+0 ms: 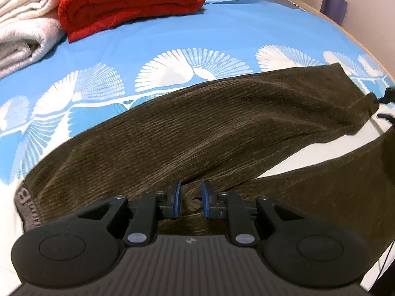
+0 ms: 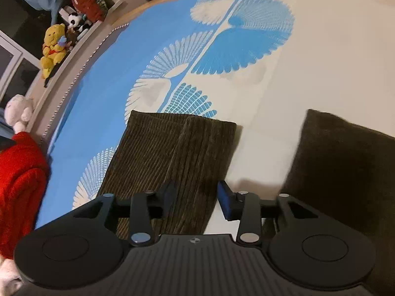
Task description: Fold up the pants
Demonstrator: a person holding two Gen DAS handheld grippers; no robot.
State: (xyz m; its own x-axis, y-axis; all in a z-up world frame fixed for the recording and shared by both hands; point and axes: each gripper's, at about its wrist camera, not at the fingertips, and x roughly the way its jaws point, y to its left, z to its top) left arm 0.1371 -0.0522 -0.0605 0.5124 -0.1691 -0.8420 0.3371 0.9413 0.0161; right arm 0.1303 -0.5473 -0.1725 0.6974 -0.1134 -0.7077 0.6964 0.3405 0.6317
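Dark brown corduroy pants [image 1: 197, 128] lie across the blue and white bedsheet [image 1: 222, 32], with the grey waistband [image 1: 24, 204] at the left. My left gripper [image 1: 192, 197] sits at the crotch, where the creases run together; a small bunch of fabric is pinched between its blue pads. In the right wrist view one leg end [image 2: 177, 153] lies flat, and the other leg [image 2: 345, 167] lies apart to its right. My right gripper [image 2: 197, 197] hovers open over the first leg, its pads clear of the cloth. Its black fingertips [image 1: 389, 93] show at the right edge of the left wrist view.
A folded red blanket [image 1: 128, 5] and folded white blankets [image 1: 24, 32] lie at the far left of the bed. Plush toys [image 2: 53, 46] sit on a ledge behind the padded bed edge [image 2: 81, 69]. White sheet [image 2: 308, 74] stretches beyond the leg ends.
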